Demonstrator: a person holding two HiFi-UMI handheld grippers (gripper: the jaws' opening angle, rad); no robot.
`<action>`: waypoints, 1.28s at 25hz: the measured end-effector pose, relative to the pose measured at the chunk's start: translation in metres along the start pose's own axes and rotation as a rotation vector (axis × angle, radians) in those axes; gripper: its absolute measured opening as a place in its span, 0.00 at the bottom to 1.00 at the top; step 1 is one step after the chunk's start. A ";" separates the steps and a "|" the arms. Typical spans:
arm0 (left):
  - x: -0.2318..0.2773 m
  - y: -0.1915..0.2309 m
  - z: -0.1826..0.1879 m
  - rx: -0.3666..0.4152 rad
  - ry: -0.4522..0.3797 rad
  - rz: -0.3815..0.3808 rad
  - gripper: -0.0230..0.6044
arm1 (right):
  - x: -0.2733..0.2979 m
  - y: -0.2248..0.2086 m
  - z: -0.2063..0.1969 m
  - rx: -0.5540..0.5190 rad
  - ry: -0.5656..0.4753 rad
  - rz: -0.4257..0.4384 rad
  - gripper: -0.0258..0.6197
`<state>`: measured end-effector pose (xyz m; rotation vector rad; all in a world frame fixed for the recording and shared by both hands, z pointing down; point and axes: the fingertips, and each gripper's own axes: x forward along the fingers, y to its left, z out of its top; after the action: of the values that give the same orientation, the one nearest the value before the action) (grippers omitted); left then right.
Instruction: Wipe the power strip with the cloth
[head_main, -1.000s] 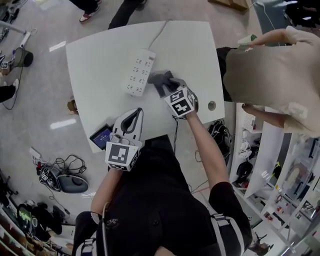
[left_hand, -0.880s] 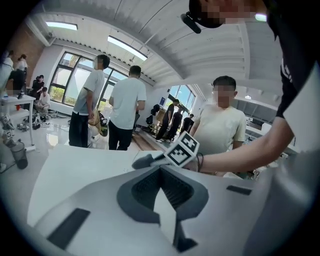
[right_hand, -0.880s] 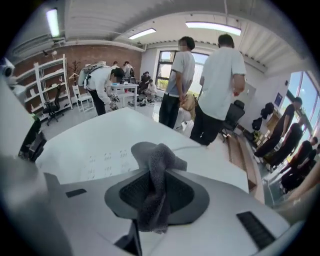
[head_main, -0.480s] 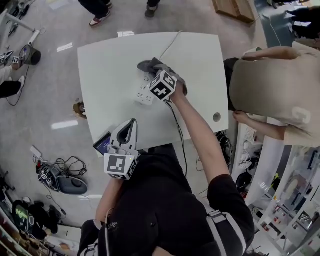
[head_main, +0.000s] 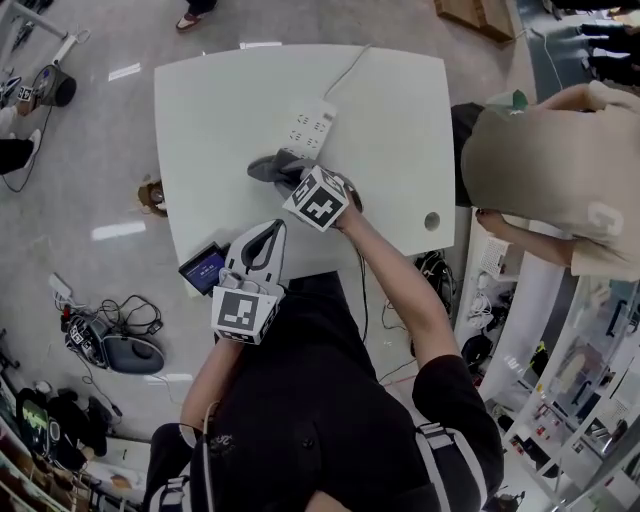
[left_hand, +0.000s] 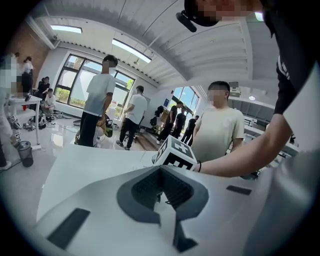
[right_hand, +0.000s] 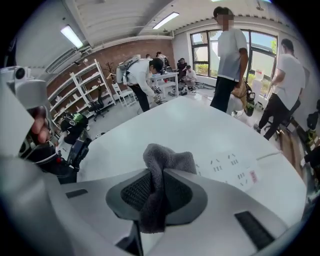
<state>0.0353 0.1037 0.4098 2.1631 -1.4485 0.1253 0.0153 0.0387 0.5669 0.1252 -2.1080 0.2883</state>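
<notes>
- R gripper: jaws are pinching the grey cloth betw. the pads. Gap is narrow and filled w/ fabric. Jaws have just been closing on it. Cloth is bunching up past the tips and hanging out behind them.
- Task item: power strip is lying flat on the bench, just ahead of the R jaws and off to their right, socket rows facing up.
- Long axis is running away from the R jaws, ahead and to the right, w/ the cable leaving at the far end. Near end is sitting right at the cloth bundle in head view. Can't tell whether they are touching.
- L gripper: jaws are sitting together, nothing betw. them. They are pointing roughly toward the strip but are well apart from it, w/ the R gripper lying betw. them and the strip.
- Judgement: R hand is much the nearer one, so it is doing the wiping. Next stroke is calling for a push along the long axis, away from the jaws toward the cable end, w/ the cloth pressed onto the socket face.
- Risk (judgement): nothing is steadying the strip, so it may be sliding under the stroke.
</notes>
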 end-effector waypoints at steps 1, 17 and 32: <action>-0.002 0.003 -0.001 -0.005 0.001 0.004 0.09 | 0.003 0.009 -0.001 0.005 0.000 0.032 0.16; 0.030 0.003 0.000 0.042 0.066 -0.007 0.09 | -0.029 -0.197 0.028 0.014 -0.021 -0.346 0.14; 0.035 0.007 -0.010 0.035 0.112 -0.009 0.09 | 0.000 -0.059 -0.003 -0.040 -0.010 -0.041 0.12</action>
<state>0.0459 0.0770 0.4331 2.1542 -1.3828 0.2658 0.0300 -0.0175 0.5777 0.1459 -2.1169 0.2210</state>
